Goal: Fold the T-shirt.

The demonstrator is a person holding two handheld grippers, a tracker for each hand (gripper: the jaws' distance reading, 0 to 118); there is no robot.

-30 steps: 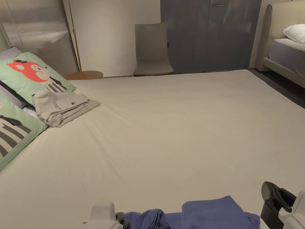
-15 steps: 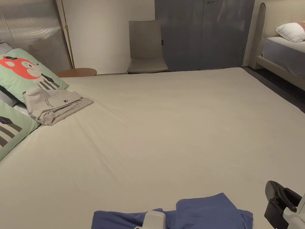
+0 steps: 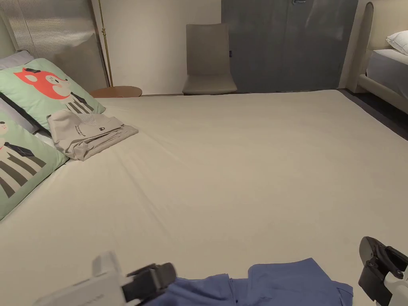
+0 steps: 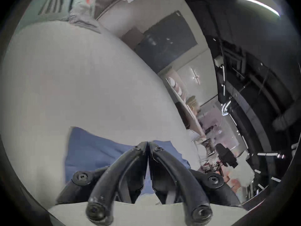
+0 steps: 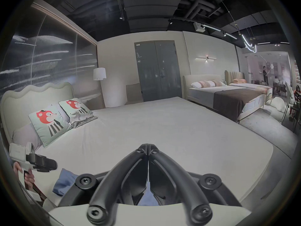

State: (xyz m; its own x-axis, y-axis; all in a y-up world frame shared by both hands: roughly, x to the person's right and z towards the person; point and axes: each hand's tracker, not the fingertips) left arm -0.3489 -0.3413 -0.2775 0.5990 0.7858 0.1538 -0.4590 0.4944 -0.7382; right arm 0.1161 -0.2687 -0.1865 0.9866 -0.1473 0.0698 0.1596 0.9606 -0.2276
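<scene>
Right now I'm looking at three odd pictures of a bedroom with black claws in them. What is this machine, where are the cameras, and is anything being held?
There is no robot here. A person holds a hand tool in each hand, and each tool ends in a black two-jaw gripper. One picture comes from a camera on the person's head; the two round, bulging ones come from cameras riding on the tools.

In the head view the left gripper reaches in from the lower left and the right gripper sits at the lower right. Each tool's own camera shows its jaws closed tip to tip with nothing between them, so nothing is held.

On the wide beige bed a crumpled blue T-shirt lies at the near edge. Far left, a folded grey garment rests by green pillows with a red cartoon animal.
</scene>
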